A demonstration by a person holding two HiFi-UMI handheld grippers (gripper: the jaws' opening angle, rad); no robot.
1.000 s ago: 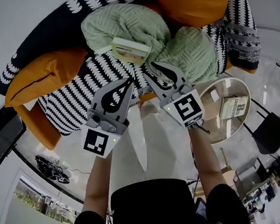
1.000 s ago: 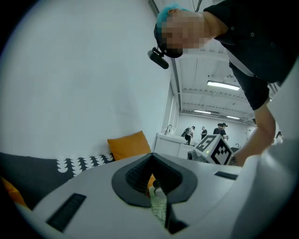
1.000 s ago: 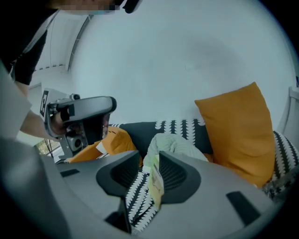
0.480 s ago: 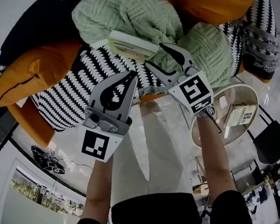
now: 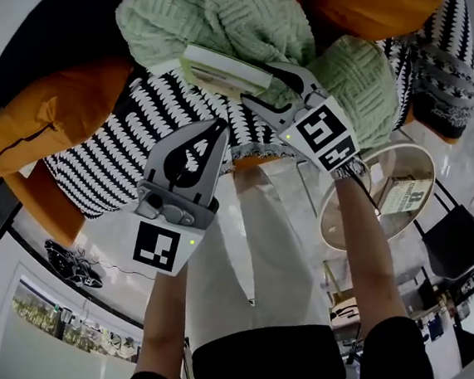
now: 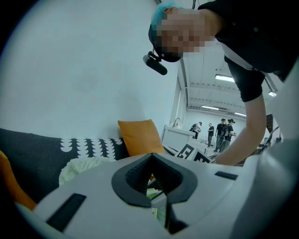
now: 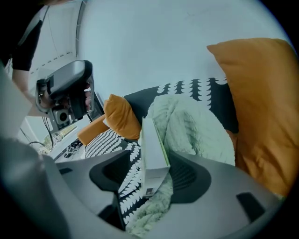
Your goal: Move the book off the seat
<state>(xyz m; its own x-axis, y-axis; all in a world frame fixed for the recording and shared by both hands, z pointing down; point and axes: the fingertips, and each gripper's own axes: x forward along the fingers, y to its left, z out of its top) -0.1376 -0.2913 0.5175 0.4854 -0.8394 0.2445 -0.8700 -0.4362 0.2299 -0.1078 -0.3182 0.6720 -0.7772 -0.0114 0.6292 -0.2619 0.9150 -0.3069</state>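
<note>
Book (image 5: pixel 223 71) lies on the green blanket (image 5: pixel 220 16) heaped on the sofa seat (image 5: pixel 142 134) in the head view. A second ago the right claw (image 5: pixel 257 83) was short of the book. Now it has dropped to the book's near end, one jaw above it and one below. The left claw (image 5: pixel 219 129) has sunk a little and hangs over the patterned seat.

In the left gripper view the left claw (image 6: pixel 151 156) is closed and empty, with an orange cushion (image 6: pixel 138 135) beyond it.

In the right gripper view the right claw (image 7: pixel 149 161) stands wide, its jaws having just been opening, and the book's (image 7: pixel 154 149) corner is between them. One pad is clear of the book; the other perhaps brushes it.
</note>
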